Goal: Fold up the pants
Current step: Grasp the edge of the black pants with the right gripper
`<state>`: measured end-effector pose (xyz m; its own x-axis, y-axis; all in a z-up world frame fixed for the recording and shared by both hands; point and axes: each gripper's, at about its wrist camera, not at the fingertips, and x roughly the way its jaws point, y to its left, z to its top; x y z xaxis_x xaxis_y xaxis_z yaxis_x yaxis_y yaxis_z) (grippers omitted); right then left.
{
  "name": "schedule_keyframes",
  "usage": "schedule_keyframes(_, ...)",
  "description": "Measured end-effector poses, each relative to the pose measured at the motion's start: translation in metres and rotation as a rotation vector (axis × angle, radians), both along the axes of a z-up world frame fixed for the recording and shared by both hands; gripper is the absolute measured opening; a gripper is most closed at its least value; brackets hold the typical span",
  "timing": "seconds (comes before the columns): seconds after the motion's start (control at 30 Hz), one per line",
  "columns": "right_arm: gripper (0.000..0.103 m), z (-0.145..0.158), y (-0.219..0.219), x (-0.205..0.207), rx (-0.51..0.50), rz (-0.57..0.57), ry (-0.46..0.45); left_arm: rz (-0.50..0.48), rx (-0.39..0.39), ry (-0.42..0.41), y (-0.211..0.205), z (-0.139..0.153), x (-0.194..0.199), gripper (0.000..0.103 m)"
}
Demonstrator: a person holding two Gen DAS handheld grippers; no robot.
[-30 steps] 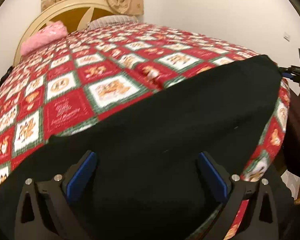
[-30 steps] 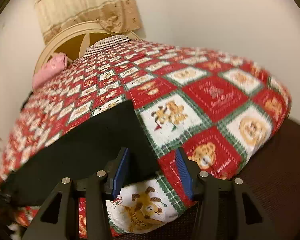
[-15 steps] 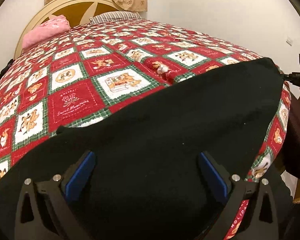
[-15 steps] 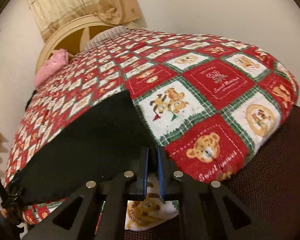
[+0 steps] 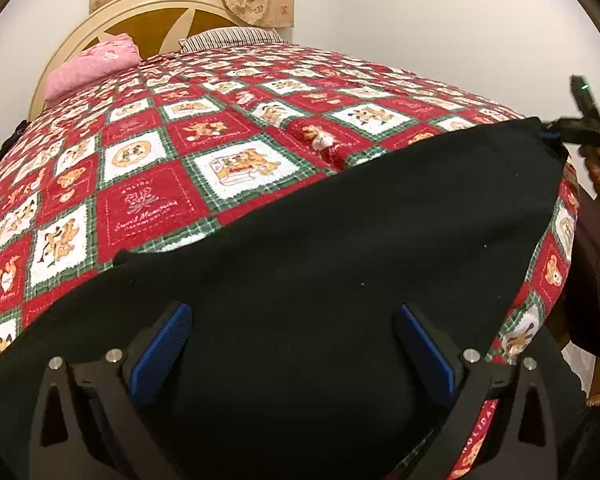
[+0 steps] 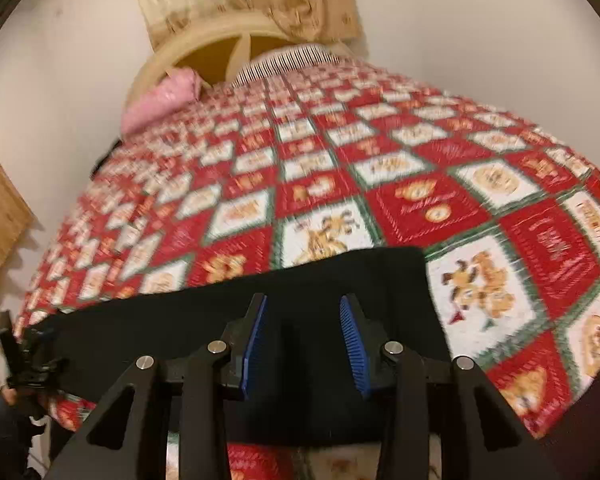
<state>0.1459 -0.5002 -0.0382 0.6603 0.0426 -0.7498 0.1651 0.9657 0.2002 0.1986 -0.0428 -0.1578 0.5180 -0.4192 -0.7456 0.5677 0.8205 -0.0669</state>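
Left wrist view: we are hovering our left gripper [image 5: 292,344] low over the black pants [image 5: 320,248], which are lying flat across the near edge of the bed on the red patchwork quilt [image 5: 148,184]. Its jaws are standing wide apart with only dark cloth showing between them, nothing pinched. Far off at the pants' right corner, the right gripper [image 5: 556,132] is showing small, touching or just beside the cloth edge; we cannot tell its grip from here. A pink pillow [image 5: 88,64] is resting by the headboard. Right wrist view: we are looking along the right gripper [image 6: 306,336], jaws parted moderately, over the pants [image 6: 220,312] near their corner; the picture is blurred. We are judging that neither end is secured, so any lift may miss the cloth. Closing too high could catch only the top layer, or snag the quilt [image 6: 480,280] too, dragging the fold crooked.
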Motion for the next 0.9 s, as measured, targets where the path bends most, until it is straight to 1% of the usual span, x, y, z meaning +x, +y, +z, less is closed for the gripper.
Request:
schedule_keyframes(0.03,0.038,-0.013,-0.006,0.007,-0.006,-0.025,0.04,0.0,-0.003,0.0,0.001,0.0,0.0,0.103)
schedule_keyframes(0.1,0.037,-0.017,-0.011,0.008,0.003,-0.036,0.011,0.0,-0.014,-0.002,0.002,0.001,-0.002,0.103)
schedule_keyframes(0.2,0.039,-0.008,-0.006,-0.003,0.014,-0.036,-0.024,0.005,-0.032,-0.006,0.005,0.002,-0.005,0.103)
schedule_keyframes(0.27,0.039,0.001,-0.004,-0.014,-0.006,-0.038,-0.053,0.008,-0.042,-0.011,0.008,0.003,-0.007,0.103)
schedule_keyframes(0.33,0.039,0.008,-0.007,-0.026,-0.02,-0.062,-0.071,0.015,-0.05,-0.016,0.009,0.004,-0.007,0.103)
schedule_keyframes(0.4,0.039,0.012,-0.016,-0.039,-0.017,-0.115,-0.089,0.028,-0.054,-0.013,0.01,0.003,-0.005,0.103)
schedule_keyframes(0.47,0.039,0.012,-0.026,-0.045,-0.017,-0.164,-0.078,0.045,-0.048,-0.01,0.011,0.003,-0.004,0.103)
schedule_keyframes(0.6,0.039,0.0,-0.042,-0.049,-0.032,-0.234,-0.023,0.051,-0.016,-0.016,0.007,0.001,-0.004,0.103)
schedule_keyframes(0.7,0.042,-0.011,-0.049,-0.053,0.001,-0.234,-0.006,0.064,0.005,-0.018,0.005,0.0,-0.004,0.103)
schedule_keyframes(0.8,0.043,-0.015,-0.046,-0.054,-0.02,-0.227,-0.02,0.073,0.01,-0.012,0.005,-0.001,-0.002,0.103)
schedule_keyframes(0.9,0.043,-0.017,-0.045,-0.053,-0.019,-0.233,-0.022,0.072,0.013,-0.006,0.005,-0.002,-0.001,0.103)
